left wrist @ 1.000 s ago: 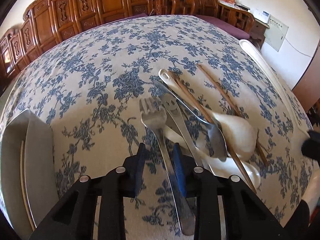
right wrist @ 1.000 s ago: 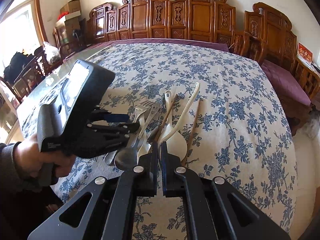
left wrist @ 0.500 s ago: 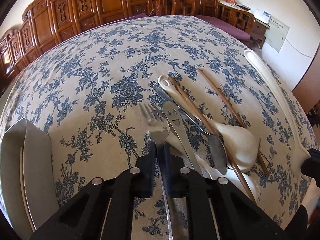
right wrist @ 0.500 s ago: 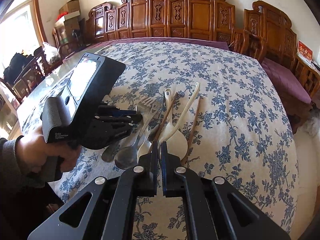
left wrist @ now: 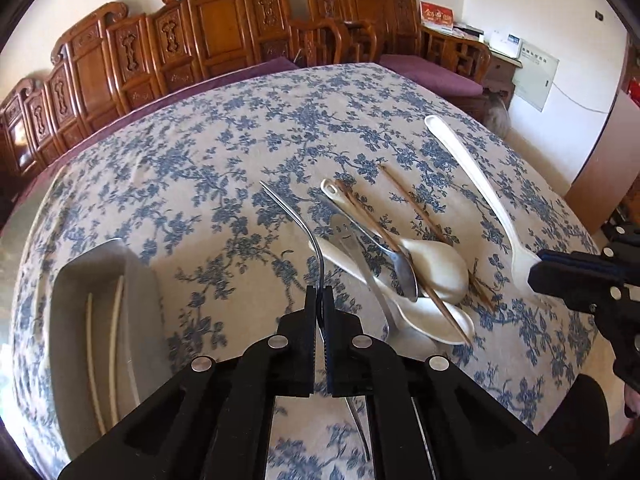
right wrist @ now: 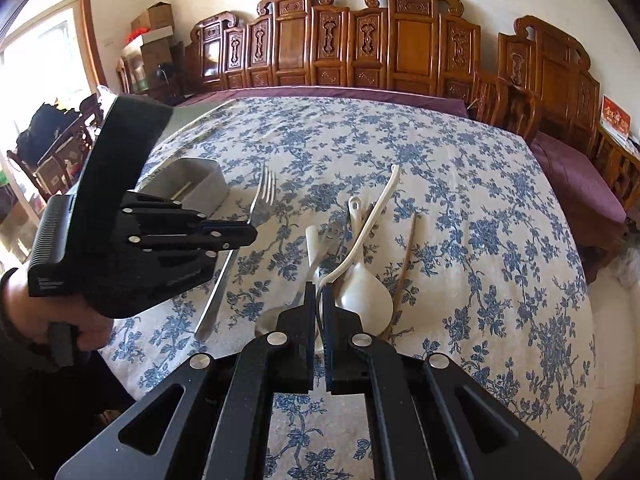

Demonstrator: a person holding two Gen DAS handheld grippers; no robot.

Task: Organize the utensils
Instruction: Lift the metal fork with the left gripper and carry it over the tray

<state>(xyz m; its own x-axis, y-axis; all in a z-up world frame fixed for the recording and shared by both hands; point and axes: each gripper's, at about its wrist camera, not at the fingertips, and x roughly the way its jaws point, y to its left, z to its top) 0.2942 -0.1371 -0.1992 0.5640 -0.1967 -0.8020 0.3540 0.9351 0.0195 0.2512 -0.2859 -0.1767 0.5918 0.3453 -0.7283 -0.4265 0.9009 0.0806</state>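
My left gripper (left wrist: 320,292) is shut on a metal fork (left wrist: 296,216), held edge-on above the floral tablecloth (left wrist: 200,184). In the right wrist view the left gripper (right wrist: 248,236) carries that fork (right wrist: 262,196) with tines up and handle hanging down. My right gripper (right wrist: 319,292) is shut on the bowl of a long white spoon (right wrist: 372,216). In the left wrist view it shows again at the right: right gripper (left wrist: 540,270), long white spoon (left wrist: 472,184). Between them lies a pile: white spoons (left wrist: 436,264), a metal spoon (left wrist: 404,272), brown chopsticks (left wrist: 416,208).
A grey tray (left wrist: 80,280) holding pale chopsticks (left wrist: 116,320) sits on the cloth left of the pile; the tray (right wrist: 192,184) is behind the left gripper. Carved wooden chairs (right wrist: 400,48) line the far side. A hand (right wrist: 92,328) grips the left tool.
The left jaws closed on the fork's handle and lifted it off the cloth; it now shows edge-on. The right gripper stayed still with the long white spoon.
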